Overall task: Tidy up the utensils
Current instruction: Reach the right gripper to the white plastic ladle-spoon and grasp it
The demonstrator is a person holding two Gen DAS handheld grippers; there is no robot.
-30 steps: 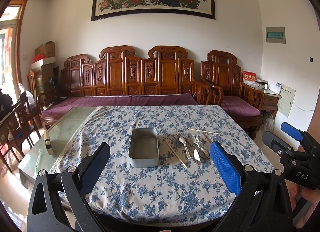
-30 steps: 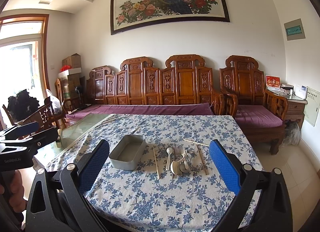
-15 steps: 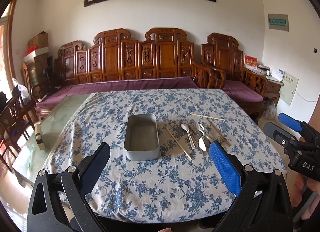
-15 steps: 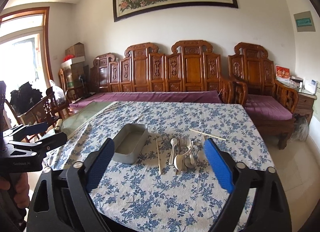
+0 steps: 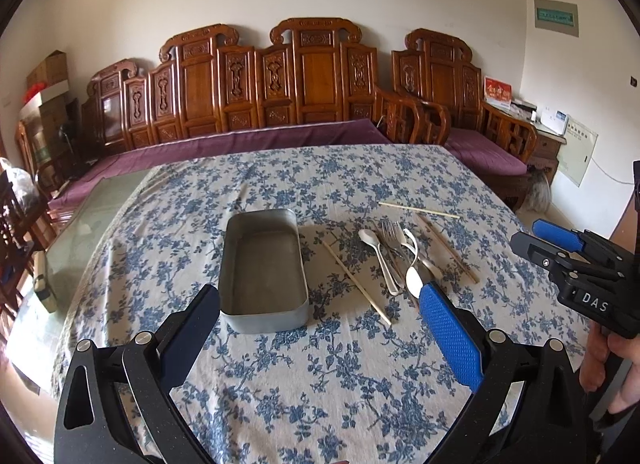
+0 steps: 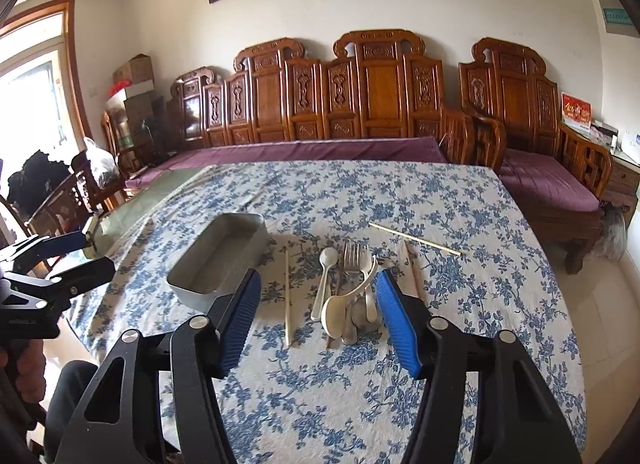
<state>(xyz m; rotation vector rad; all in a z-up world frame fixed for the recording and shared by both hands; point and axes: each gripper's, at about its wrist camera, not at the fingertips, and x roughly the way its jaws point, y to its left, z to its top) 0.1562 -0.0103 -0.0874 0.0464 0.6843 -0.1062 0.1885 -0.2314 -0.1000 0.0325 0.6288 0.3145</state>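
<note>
Both above the counter's (image 5: 280, 376) near edge: left hand-held gripper (image 5: 320, 328) spread wide and empty, right hand-held gripper (image 6: 318, 316) closing on nothing, utensils (image 6: 352, 292) heaped mid-counter beside the empty metal tin (image 5: 262, 268).

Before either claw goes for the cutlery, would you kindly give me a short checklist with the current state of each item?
1. Metal tin empty and open-topped: ok.
2. Left claw open, nothing between its fingers: ok.
3. Right claw free of any load: ok; its jaws are closing, and the pile sits beyond them, not gripped.
4. Utensil pile easy to pick singly: not ok; the spoons and fork overlap.
5. Loose chopstick lying apart between tin and pile: ok.
6. Tablecloth flat under the pieces: cannot tell; a crease runs behind the tin.
</note>
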